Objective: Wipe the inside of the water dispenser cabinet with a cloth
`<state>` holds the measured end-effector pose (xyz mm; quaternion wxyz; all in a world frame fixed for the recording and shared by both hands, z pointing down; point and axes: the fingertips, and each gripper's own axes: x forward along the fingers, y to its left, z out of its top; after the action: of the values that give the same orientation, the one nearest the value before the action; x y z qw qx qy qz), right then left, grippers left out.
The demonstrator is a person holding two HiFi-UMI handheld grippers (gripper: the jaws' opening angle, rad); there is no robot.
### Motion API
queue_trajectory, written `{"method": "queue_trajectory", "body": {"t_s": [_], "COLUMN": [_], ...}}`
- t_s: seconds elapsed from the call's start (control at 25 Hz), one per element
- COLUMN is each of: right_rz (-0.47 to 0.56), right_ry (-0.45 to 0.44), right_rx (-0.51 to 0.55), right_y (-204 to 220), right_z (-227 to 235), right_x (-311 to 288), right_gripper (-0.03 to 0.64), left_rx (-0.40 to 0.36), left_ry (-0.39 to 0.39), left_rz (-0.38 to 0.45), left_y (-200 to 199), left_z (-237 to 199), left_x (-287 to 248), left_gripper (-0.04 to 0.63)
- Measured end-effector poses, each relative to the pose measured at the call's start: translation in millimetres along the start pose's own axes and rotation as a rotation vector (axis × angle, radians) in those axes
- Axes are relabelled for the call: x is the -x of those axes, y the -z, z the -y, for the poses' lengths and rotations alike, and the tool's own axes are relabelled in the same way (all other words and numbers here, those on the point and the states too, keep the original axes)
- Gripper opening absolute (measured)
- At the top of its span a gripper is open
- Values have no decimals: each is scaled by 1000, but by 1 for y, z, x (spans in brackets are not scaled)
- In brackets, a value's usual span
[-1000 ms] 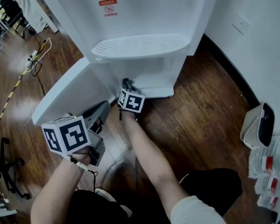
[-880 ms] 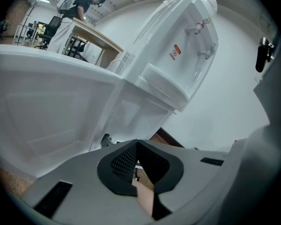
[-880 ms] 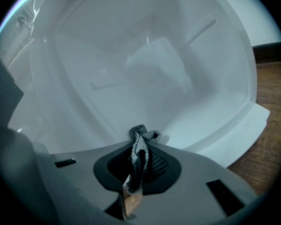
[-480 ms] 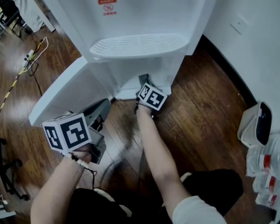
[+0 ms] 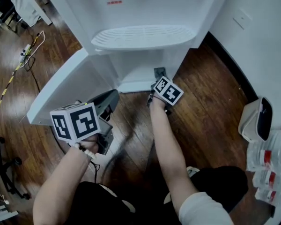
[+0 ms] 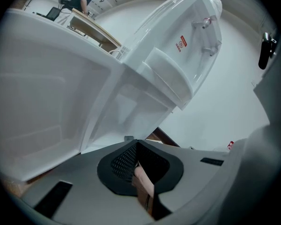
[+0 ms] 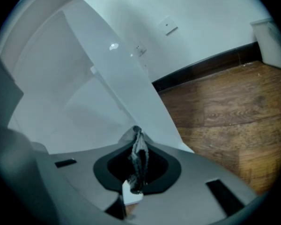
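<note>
Right claw (image 7: 136,131): grasps dark grey cloth (image 7: 139,156) at white dispenser cabinet (image 5: 140,71) right edge.
Left claw (image 6: 132,143): clenched, empty.
Advice: press flat, overlap strokes.

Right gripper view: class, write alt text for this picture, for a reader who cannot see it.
The right gripper is shut on a bunched dark grey cloth, pointed at the open white water dispenser cabinet filling the left. Brown wooden floor and a white wall with a dark skirting board lie to the right.
</note>
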<state>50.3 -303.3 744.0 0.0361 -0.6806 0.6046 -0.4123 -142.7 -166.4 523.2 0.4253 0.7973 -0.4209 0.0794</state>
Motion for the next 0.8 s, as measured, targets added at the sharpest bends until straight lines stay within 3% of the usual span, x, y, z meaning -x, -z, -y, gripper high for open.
{"method": "queue_trajectory", "body": {"t_s": [0.12, 0.24, 0.32, 0.44, 0.56, 0.68, 0.8], "right_rz": [-4, -15, -23, -33, -134, -221, -266], "right_ry": [-39, -140, -205, -261, -257, -199, -116], "right_rx": [-2, 22, 59, 42, 57, 165, 266], "right_y": [4, 7, 6, 8, 15, 5, -18], "right_z": [-7, -24, -37, -60, -73, -86, -105], "right_x": [4, 8, 12, 33, 67, 107, 153], "right_gripper": [43, 43, 41, 40, 40, 40, 40], "left_rx": [-4, -35, -117, -302, -362, -396, -357], "left_ry": [21, 11, -3, 3, 19, -22, -56], "left_rz": [-8, -27, -28, -42, -39, -21, -23], "left_y": [2, 4, -3, -10, -19, -33, -35], "left_z": [1, -1, 2, 24, 48, 51, 46], "left_x": [-7, -11, -12, -1, 10, 22, 48], "left_gripper": [-12, -12, -12, -12, -12, -12, -12]}}
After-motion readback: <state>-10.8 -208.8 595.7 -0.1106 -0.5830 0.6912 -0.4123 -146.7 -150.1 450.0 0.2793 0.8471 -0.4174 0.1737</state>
